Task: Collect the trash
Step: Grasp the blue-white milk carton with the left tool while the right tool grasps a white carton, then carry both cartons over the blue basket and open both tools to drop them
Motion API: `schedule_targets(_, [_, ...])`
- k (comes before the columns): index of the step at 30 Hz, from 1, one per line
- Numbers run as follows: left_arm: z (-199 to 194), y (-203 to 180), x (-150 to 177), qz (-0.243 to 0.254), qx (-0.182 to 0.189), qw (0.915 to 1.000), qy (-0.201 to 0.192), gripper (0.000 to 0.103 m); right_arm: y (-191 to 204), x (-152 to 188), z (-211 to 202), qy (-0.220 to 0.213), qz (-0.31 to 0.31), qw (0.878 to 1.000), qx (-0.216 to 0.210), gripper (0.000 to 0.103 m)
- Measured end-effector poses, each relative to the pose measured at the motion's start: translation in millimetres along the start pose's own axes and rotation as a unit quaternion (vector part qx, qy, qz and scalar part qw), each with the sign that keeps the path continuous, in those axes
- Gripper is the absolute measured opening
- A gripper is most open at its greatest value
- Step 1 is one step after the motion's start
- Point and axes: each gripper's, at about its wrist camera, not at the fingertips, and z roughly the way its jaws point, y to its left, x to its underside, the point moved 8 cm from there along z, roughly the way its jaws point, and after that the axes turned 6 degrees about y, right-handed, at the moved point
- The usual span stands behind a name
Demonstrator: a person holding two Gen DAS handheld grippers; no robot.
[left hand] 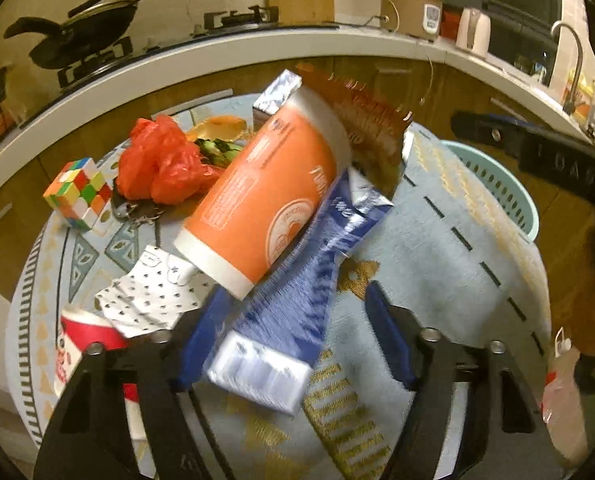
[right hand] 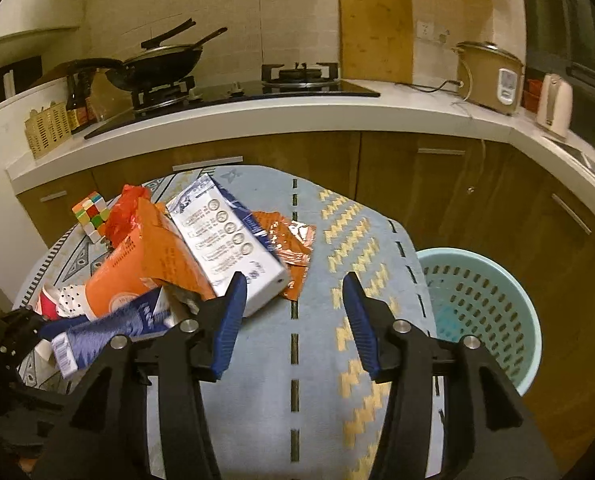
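Observation:
My left gripper (left hand: 295, 292) stands open around a blue-and-white wrapper (left hand: 281, 312). Its left pad is at the wrapper's edge and there is a gap at the right pad. An orange paper cup (left hand: 265, 200) lies on its side just beyond, over the wrapper. Behind it are a milk carton (right hand: 233, 248), a brown foil wrapper (right hand: 293, 248) and a red plastic bag (left hand: 157, 160). My right gripper (right hand: 293, 320) is open over bare tablecloth, with its left finger beside the carton's near end.
A teal slotted basket (right hand: 477, 312) stands on the floor past the round table's (right hand: 377, 360) right edge. A colour cube (left hand: 77, 192), dotted white paper (left hand: 149, 292) and a red cup (left hand: 85, 332) sit at the left. A kitchen counter (right hand: 337, 116) runs behind.

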Motion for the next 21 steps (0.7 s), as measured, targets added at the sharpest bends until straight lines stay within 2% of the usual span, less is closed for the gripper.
schedule_targets(1, [5.4, -0.8, 0.2, 0.003, -0.006, 0.9999, 0.011, 0.051, -0.8, -1.9, 5.7, 0.006, -0.002, 1.000, -0.004, 0.047])
schedule_targets(3, [12.9, 0.4, 0.4, 0.007, -0.032, 0.9993, 0.019, 0.050, -0.7, -3.0, 15.3, 0.018, -0.003, 1.000, -0.021, 0.050])
schedule_targets(5, [13.2, 0.3, 1.4, 0.011, -0.041, 0.9990, 0.014, 0.049, 0.5, -5.4, 24.6, 0.028, -0.010, 0.999, -0.031, 0.055])
schedule_targets(6, [11.6, 0.4, 2.5, 0.010, -0.037, 0.9992, 0.012, 0.047, 0.1, -6.9, 29.0, 0.031, -0.014, 0.999, -0.034, 0.057])
schedule_targets(7, [8.7, 1.6, 4.3, 0.006, -0.034, 0.9994, 0.009, 0.041, 0.1, -8.4, 33.4, 0.036, -0.017, 0.999, -0.036, 0.062])
schedule_targets(9, [1.7, 2.2, 7.0, -0.005, -0.017, 0.9998, 0.004, 0.034, 1.6, -10.4, 44.6, 0.050, -0.030, 0.997, -0.042, 0.063])
schedule_targets(10, [-5.2, 3.7, 9.3, -0.017, 0.001, 0.9999, -0.003, 0.034, 2.5, -12.0, 50.9, 0.056, -0.036, 0.997, -0.045, 0.063])
schedule_targets(14, [-22.0, 10.3, 14.8, -0.042, 0.023, 0.9987, -0.018, 0.034, 6.1, -14.0, 69.2, 0.078, -0.043, 0.993, -0.073, 0.064])
schedule_targets(17, [-33.3, 15.2, 17.7, -0.056, 0.041, 0.9972, -0.028, 0.034, 13.4, -14.7, 80.3, 0.091, -0.044, 0.990, -0.100, 0.075])
schedule_targets(21, [-42.4, 21.6, 18.0, -0.072, 0.052, 0.9952, -0.041, 0.034, 25.3, -12.6, 94.2, 0.111, -0.040, 0.985, -0.130, 0.079])
